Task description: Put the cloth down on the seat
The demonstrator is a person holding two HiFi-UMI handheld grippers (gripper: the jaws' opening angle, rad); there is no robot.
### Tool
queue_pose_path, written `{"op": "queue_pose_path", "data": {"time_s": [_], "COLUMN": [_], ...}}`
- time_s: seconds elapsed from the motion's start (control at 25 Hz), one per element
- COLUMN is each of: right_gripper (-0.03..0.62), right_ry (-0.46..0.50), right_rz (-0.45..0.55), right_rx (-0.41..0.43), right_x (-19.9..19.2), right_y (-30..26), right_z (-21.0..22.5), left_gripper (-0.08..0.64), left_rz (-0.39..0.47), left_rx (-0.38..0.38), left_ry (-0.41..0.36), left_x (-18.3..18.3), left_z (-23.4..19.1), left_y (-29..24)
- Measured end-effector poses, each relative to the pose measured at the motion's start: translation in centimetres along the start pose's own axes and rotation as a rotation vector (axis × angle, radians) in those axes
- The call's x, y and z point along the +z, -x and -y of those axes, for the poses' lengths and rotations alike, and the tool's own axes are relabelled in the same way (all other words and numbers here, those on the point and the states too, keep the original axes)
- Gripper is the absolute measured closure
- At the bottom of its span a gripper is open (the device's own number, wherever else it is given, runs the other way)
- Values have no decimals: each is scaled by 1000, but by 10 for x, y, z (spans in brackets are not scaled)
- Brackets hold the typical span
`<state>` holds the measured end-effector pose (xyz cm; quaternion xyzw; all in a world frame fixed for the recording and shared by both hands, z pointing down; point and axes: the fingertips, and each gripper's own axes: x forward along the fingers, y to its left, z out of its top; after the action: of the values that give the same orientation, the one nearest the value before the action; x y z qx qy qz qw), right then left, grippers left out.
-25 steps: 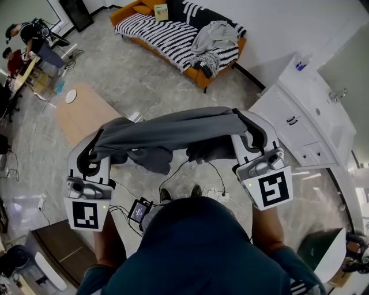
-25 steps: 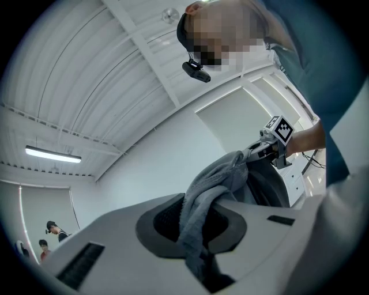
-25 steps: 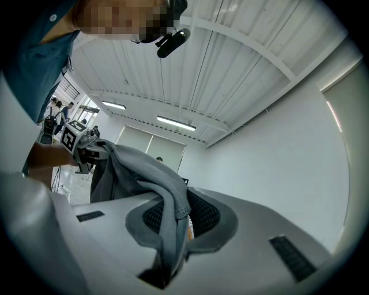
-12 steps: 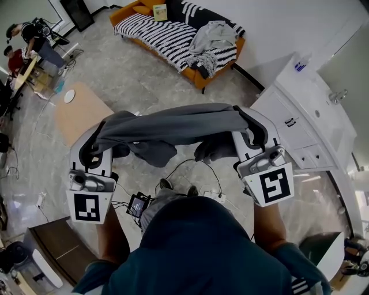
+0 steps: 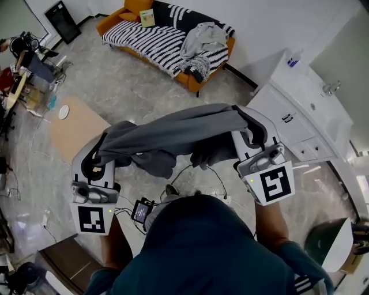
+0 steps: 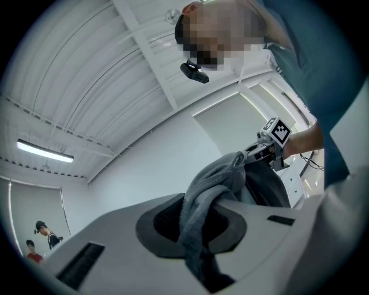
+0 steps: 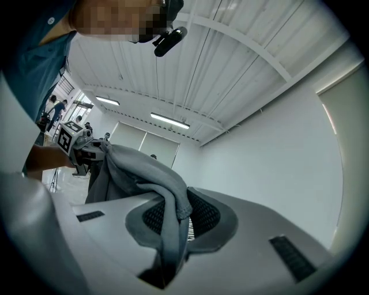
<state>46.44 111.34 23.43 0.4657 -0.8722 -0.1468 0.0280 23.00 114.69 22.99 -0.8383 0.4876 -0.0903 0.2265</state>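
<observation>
Cloth (image 5: 173, 133) hangs between my left claw (image 5: 105, 147) and right claw (image 5: 247, 124), each pinching an end, so I should release only over the sofa (image 5: 109, 23) seat.

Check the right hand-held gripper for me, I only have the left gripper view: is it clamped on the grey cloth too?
Observer: Yes. In the right gripper view the right hand-held gripper is shut on the grey cloth, with fabric pinched in its jaws.
Operator: Seat in sight?
Observer: In the head view an orange sofa with a striped cover stands well ahead of the cloth.
Operator: Seat free?
Observer: Only partly. A light grey garment lies at its right end as the head view shows it.
</observation>
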Motion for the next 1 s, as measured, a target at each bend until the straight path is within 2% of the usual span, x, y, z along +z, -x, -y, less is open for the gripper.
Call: {"op": "queue_pose_path", "data": {"time_s": [0.2,0.32,0.48,0.72,1.0], "right_gripper": [546,546,546,546,546], "right_ry": [33,20,-16,-4,28], "right_rz": [-4,11,-33,-33,9], "right_rx": [5,-16,-38,0,90], "right_x": [14,10,-4,-23,-42], "right_y": [-49,-59,-64,-94,-133], "right_z": [-19,-15,-5,20,77], "left_gripper": [528,528,528,528,528], "left_rz": [8,14,37,11,-81], "left_rx": [-5,-37,-71,-57,12], "left_ry": [6,7,2,4,17], "left_x": [-18,-31,-37,-53,-56], "left_z": [-42,-43,-43,-49,-55], "left_y": [7,-2,-23,-61,-121]}}
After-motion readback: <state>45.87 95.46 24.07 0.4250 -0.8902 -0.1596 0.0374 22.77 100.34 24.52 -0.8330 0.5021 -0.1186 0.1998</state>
